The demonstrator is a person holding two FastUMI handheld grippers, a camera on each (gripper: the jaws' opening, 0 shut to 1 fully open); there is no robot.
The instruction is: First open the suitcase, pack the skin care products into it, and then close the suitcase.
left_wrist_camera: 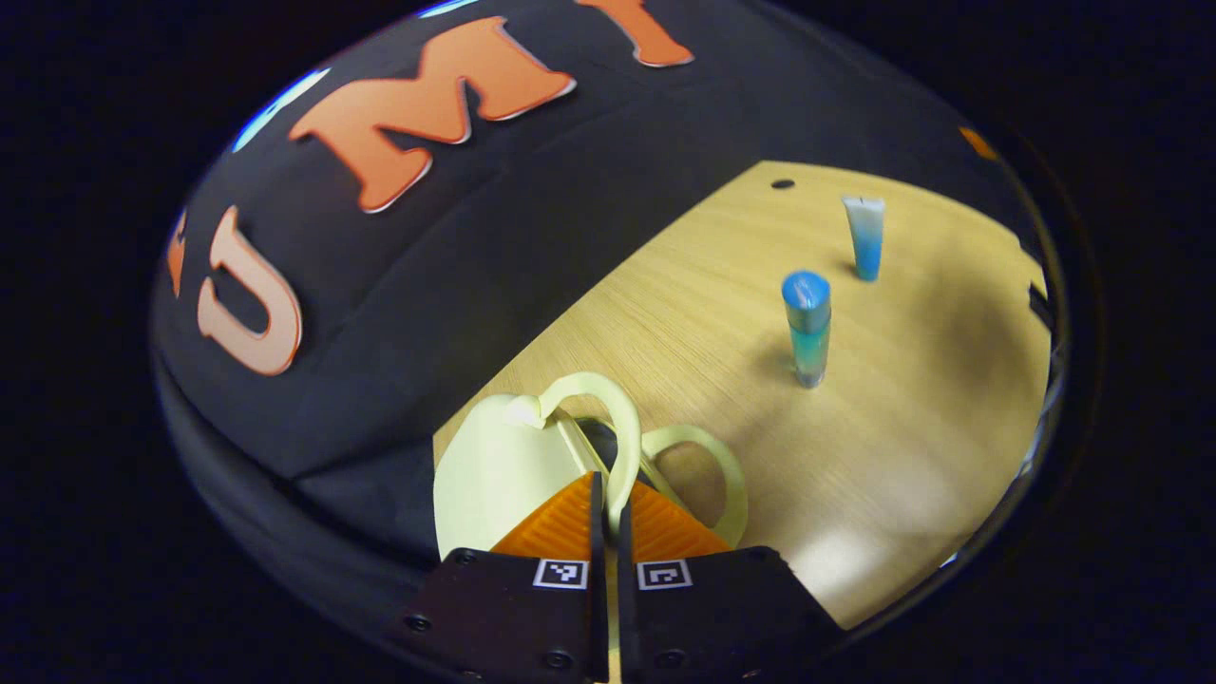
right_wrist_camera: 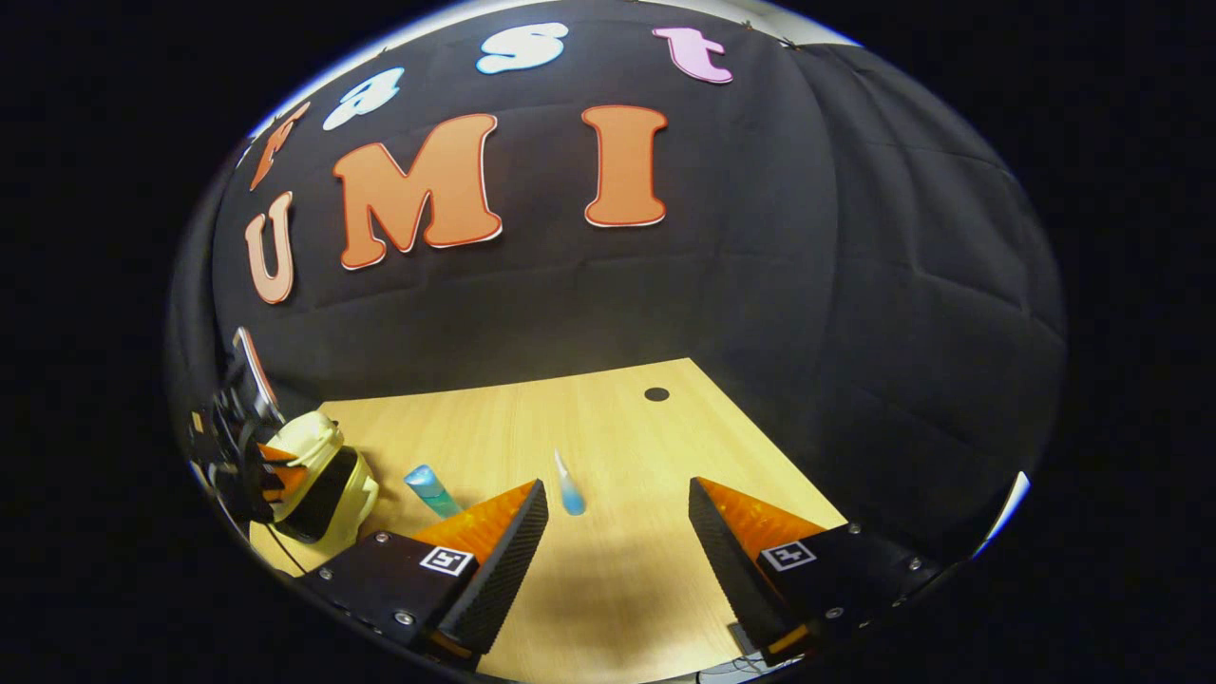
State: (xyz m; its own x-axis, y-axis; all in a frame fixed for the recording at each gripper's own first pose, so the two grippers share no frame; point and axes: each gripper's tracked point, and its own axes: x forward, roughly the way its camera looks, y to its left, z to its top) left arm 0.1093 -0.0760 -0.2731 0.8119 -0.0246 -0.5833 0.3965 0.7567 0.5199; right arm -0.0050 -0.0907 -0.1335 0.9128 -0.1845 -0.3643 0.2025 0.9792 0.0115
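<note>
A small pale yellow suitcase (left_wrist_camera: 494, 465) with two loop handles lies at the table's edge by the wall. My left gripper (left_wrist_camera: 608, 489) is shut on the upper handle (left_wrist_camera: 622, 427); the other handle (left_wrist_camera: 727, 475) lies lower, to the right. In the right gripper view the suitcase (right_wrist_camera: 328, 475) shows a dark gap between its halves, with the left gripper (right_wrist_camera: 271, 470) on it. A blue-capped bottle (left_wrist_camera: 807, 332) and a white-and-blue tube (left_wrist_camera: 865, 237) stand upright farther out. My right gripper (right_wrist_camera: 616, 484) hovers open over the table, with the tube (right_wrist_camera: 568, 489) just beyond it and the bottle (right_wrist_camera: 429, 489) to the left.
The wooden table (left_wrist_camera: 902, 427) ends at the black cloth wall on the left and far sides. A small dark hole (left_wrist_camera: 782, 183) sits near its far corner, also the hole (right_wrist_camera: 656, 393) in the right gripper view. Bare wood (right_wrist_camera: 617, 570) lies under the right gripper.
</note>
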